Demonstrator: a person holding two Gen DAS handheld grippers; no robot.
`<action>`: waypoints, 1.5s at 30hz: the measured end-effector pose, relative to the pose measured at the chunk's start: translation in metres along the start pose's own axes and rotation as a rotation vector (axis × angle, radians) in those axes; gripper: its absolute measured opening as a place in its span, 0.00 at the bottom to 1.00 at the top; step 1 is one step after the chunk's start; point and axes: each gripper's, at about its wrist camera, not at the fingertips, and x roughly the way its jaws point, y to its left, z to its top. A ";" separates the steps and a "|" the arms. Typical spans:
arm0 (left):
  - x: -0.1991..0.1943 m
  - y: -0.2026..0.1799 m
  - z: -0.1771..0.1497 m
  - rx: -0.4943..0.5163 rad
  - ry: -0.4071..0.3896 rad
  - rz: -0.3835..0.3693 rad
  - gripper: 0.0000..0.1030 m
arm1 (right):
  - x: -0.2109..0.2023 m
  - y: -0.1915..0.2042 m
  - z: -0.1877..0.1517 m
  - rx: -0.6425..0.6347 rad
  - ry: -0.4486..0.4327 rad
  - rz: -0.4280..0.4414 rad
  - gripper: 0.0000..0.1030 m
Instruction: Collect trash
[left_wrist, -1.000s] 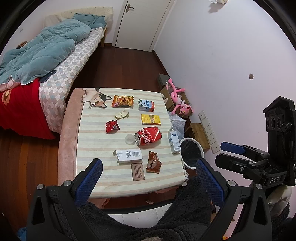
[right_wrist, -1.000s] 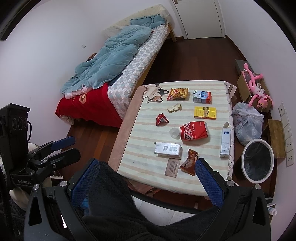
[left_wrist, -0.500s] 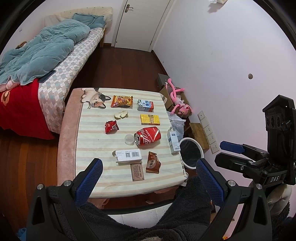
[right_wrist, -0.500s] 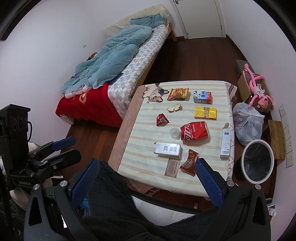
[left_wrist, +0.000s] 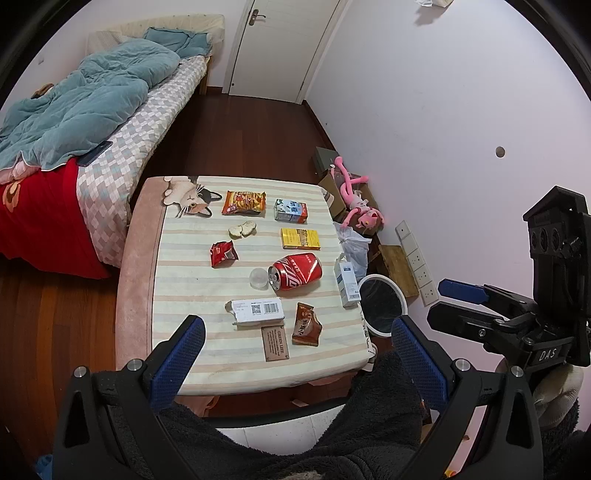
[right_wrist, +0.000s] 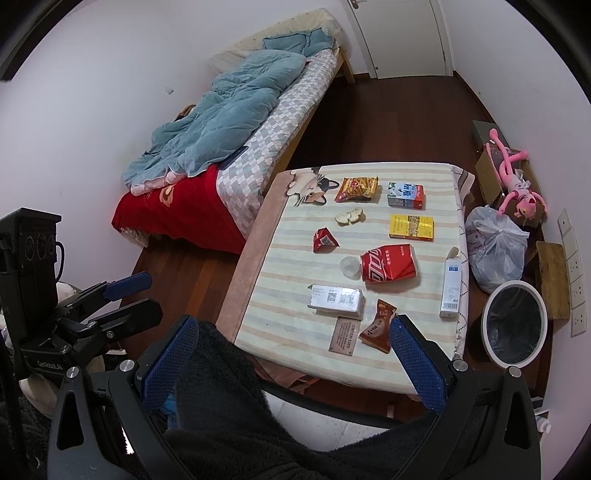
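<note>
The counter (left_wrist: 255, 362) carries all the trash: a crushed cola can (left_wrist: 295, 272) at its middle, cartons and wrappers around it, with the lined waste bin (right_wrist: 515, 328) on the floor off its right edge. Both the left claw (left_wrist: 295, 354) and right claw (right_wrist: 291, 354) hang released, well short of everything. Best start with the brown wrapper (right_wrist: 377, 325) nearest the bin, pinching its crimped edge. The bin's depth is unreadable, and small print is illegible.

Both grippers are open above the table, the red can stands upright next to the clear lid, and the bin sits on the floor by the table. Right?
Not quite: the red can lies on its side, dented, its mouth toward the clear lid; the right wrist view shows it. The rest holds: both the left gripper and right gripper are open, and the bin sits on the floor by the table.
</note>
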 end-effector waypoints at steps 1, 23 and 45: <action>0.000 0.000 0.000 0.000 0.000 0.000 1.00 | 0.000 0.000 0.000 0.001 0.000 0.000 1.00; 0.054 0.007 0.003 0.107 -0.043 0.252 1.00 | 0.007 -0.014 -0.005 0.052 -0.019 -0.007 1.00; 0.330 0.023 -0.045 0.731 0.514 0.302 0.60 | 0.219 -0.237 -0.020 0.375 0.233 -0.413 0.93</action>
